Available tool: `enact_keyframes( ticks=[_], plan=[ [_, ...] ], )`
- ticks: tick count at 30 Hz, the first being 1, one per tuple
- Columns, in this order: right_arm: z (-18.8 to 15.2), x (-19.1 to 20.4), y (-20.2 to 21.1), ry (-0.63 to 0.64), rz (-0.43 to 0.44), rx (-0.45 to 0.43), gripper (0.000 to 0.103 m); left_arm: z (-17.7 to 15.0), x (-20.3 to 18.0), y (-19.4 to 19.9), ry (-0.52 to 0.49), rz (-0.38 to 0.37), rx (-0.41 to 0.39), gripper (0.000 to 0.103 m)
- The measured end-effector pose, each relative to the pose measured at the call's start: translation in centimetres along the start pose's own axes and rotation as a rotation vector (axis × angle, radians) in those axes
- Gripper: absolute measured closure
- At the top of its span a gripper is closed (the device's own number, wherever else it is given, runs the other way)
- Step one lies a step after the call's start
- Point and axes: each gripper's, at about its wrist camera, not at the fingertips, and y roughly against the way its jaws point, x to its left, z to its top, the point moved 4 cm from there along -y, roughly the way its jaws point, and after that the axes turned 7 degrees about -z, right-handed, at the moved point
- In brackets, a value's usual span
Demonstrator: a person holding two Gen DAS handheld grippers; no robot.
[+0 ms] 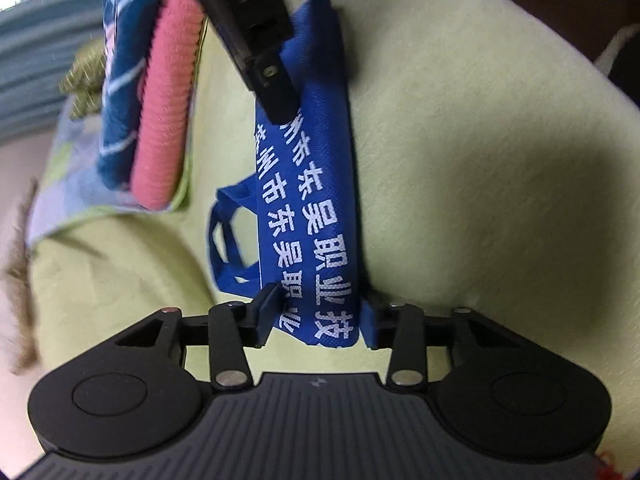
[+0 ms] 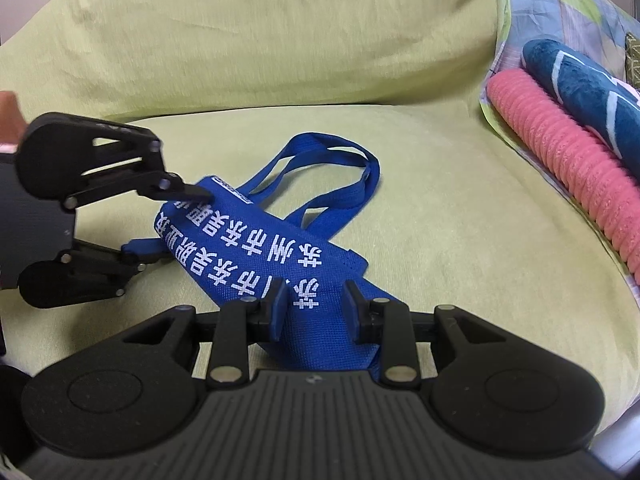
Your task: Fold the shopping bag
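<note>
Blue bag [image 1: 316, 208], folded into a long narrow strip, lies between the fingers of both grippers, on a yellow-green cushion [image 1: 480, 160]. Left gripper [image 1: 320, 312]: two fingers closed against the near end of the strip, one on each side, pinching it. Right gripper [image 2: 316, 300]: two fingers likewise pressed to either side of the other end, gripping the fabric; in the left wrist view this gripper enters from above, its finger [image 1: 276, 92] on the far end of the strip.

One bag is present, with two handle loops [image 2: 332, 184] lying beyond the right fingers and to the left of the left fingers. Two parallel lines of white Chinese characters run along the strip; part reads "州市东吴职业技", the rest hidden by the fingers and folds. A small white tag [image 2: 231, 189] sits at the bag edge by the left fingertip; its print is too small to read.

Farther out, to the right of the right fingers, lie one pink ribbed roll [image 2: 568, 184], one dark teal cloth with pale lines [image 2: 580, 92], and a patterned sheet [image 2: 560, 12] beneath them.
</note>
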Motion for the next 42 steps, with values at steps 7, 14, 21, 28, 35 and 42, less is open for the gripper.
enact_keyframes(
  ticks=[7,14,21,28,35,42],
  plan=[
    [0.3,0.1,0.7,0.096,0.026,-0.079,0.071,-0.2,1.6,0.0,0.063,-0.104,-0.010,0.059],
    [-2.2,1.8,1.7,0.507,-0.064,-0.201,0.045,-0.7,2.2,0.2,0.105,-0.143,-0.028,0.059],
    [-5.1,3.7,1.1,0.941,-0.181,-0.327,0.056,-0.9,2.5,0.3,0.129,-0.167,-0.038,0.059],
    [-4.1,3.4,-0.8,0.933,-0.080,-0.364,0.065,-1.2,3.3,0.2,0.186,-0.197,-0.053,0.059],
    [-0.7,1.6,-0.1,0.660,0.147,-0.198,0.068,-1.5,3.7,1.6,0.277,-0.258,-0.071,0.059],
    [-1.4,2.1,1.7,0.581,0.280,-0.109,0.068,-2.4,0.7,5.3,0.311,-0.301,-0.089,0.059]
  ],
)
